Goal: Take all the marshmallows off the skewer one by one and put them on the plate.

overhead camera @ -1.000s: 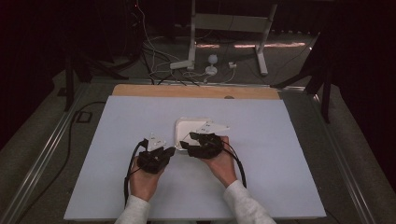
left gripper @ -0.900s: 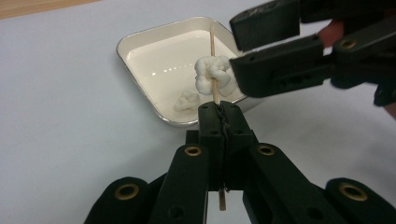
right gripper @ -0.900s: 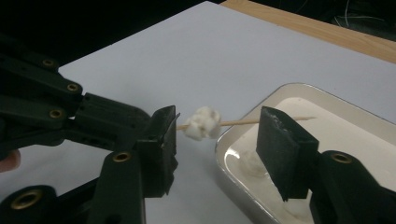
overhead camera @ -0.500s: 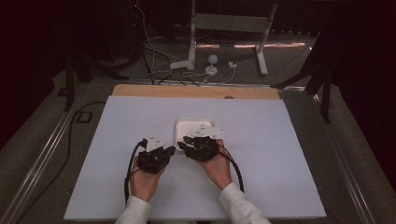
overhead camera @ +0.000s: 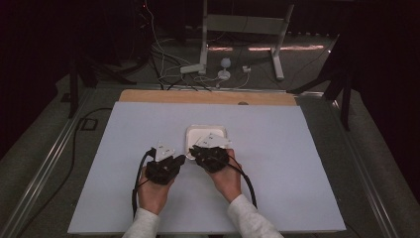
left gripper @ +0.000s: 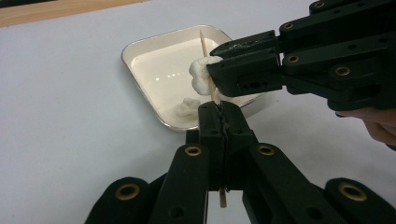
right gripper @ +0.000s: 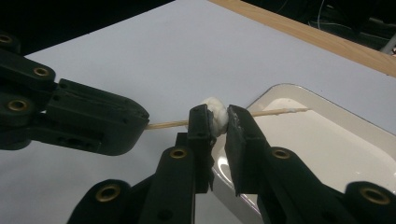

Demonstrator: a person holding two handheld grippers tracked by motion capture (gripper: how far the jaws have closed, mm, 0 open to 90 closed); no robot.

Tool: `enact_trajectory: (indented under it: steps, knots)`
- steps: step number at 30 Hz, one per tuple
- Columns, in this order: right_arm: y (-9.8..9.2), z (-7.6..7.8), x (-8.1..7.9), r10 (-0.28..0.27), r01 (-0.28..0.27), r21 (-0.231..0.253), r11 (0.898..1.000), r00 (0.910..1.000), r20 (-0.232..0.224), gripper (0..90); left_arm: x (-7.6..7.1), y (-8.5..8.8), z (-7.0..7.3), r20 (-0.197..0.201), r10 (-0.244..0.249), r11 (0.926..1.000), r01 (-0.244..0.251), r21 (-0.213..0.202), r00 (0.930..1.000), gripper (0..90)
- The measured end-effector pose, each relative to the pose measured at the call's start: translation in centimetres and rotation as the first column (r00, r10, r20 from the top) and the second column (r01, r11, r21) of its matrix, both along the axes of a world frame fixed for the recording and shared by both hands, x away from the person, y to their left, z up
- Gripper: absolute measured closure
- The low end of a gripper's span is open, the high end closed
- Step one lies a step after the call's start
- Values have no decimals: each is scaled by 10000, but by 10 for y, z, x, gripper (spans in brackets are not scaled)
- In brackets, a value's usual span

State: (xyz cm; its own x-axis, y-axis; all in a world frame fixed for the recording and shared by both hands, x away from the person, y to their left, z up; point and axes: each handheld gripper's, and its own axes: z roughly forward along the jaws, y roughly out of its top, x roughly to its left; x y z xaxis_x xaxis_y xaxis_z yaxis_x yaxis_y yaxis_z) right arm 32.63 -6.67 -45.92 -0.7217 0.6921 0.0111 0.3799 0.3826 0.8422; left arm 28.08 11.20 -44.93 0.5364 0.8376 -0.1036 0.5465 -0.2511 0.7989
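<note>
Right gripper (right gripper: 217,122) fingers just closed onto marshmallow (right gripper: 215,112) | left gripper (left gripper: 221,119) fingers clamped on skewer (left gripper: 207,56) | risk: hard squeeze tears marshmallow, side-load snaps skewer over tray (left gripper: 140,46)

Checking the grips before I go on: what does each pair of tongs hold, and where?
Left tongs clamp the wooden skewer near its lower end; right tongs pinch the white lump threaded on it.
</note>
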Motion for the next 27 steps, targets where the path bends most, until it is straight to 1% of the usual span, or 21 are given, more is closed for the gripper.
enact_trajectory:
  steps: [11,13,18,19,20,21,22,23,24,25,26,27]
  knots:
    - [4,-1,2,-313,315,-211,9993,9995,65,824,-1,-1,1,83,193,9998,-193,110,9998,900]
    - [5,-2,3,-378,382,-325,9987,9992,137,828,-1,-1,1,75,257,9996,-258,61,9996,900]
    - [7,-3,4,-532,541,-419,9977,9983,245,833,-2,-1,1,65,352,9994,-352,7,9994,900]
    - [8,-4,5,-675,684,-445,9967,9975,230,838,-2,-1,1,72,365,9993,-365,8,9993,900]
    - [8,-4,5,-1087,1117,-709,9912,9931,448,852,-2,0,1,50,297,9995,-296,-63,9995,900]
    - [6,-6,8,-1682,1782,-1119,9776,9813,935,853,-4,1,3,24,133,9993,-132,-344,9999,900]
    - [-4,-8,16,-1599,1601,-306,9866,9871,71,850,-7,0,6,106,120,9997,-117,-209,9999,900]
    - [-4,-8,16,-1599,1601,-306,9866,9871,71,850,-7,-1,8,191,86,9999,-85,-78,9998,900]
    - [-11,-7,20,-1468,1475,196,9889,9885,-357,846,-6,-2,8,180,51,9999,-49,-131,9998,900]
    - [-12,-5,20,-1448,1447,-28,9895,9894,-85,847,-5,-3,7,148,34,9999,-31,-168,9999,900]
    - [-11,-3,18,-1468,1476,-406,9882,9889,237,847,-4,-4,7,140,20,9999,-17,-166,9999,900]
    - [-10,-2,18,-1471,1491,-597,9870,9884,367,847,-5,-5,8,166,21,9999,-19,-152,9999,900]
